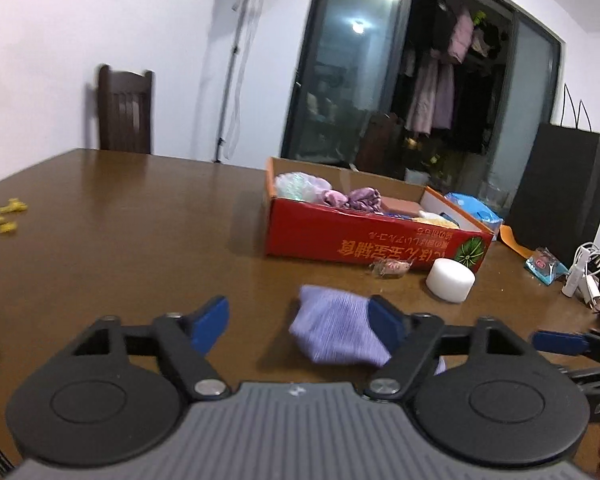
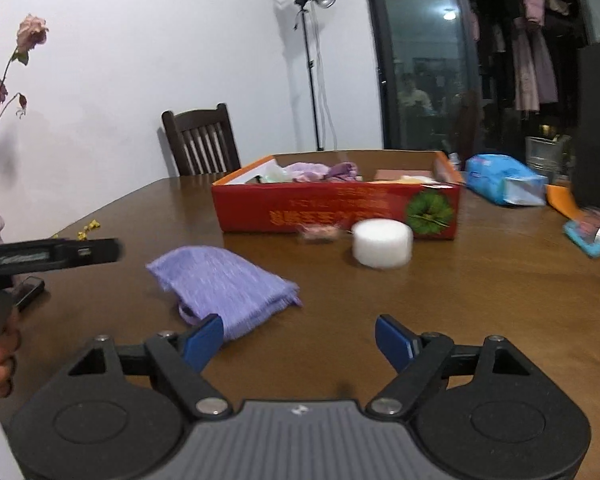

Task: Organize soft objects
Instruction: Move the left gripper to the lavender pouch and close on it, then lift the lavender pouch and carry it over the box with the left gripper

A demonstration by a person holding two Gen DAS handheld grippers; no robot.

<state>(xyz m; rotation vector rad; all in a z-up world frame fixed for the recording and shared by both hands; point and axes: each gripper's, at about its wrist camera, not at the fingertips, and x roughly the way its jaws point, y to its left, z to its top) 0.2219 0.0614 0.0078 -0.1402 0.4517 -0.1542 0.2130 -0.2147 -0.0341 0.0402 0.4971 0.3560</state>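
Observation:
A folded purple knitted cloth (image 1: 332, 332) lies on the brown table (image 1: 140, 240) in front of a red cardboard box (image 1: 360, 240). My left gripper (image 1: 300, 322) stands open low over the table. The cloth sits between its fingers, against the right-hand one and clear of the other. In the right wrist view the same cloth (image 2: 224, 284) lies left of centre. My right gripper (image 2: 299, 338) is open too, its left finger over the cloth's near edge and bare table between the tips. The box (image 2: 320, 212) holds purple and pale soft items.
A white foam cylinder (image 2: 382, 242) and a wrapped sweet (image 2: 320, 234) lie before the box. A blue tissue pack (image 2: 504, 180), a black bag (image 1: 564, 200) and white cables (image 1: 588, 272) are at the right. A chair (image 2: 200, 144) stands behind the table, and a phone (image 2: 28, 288) lies at the left.

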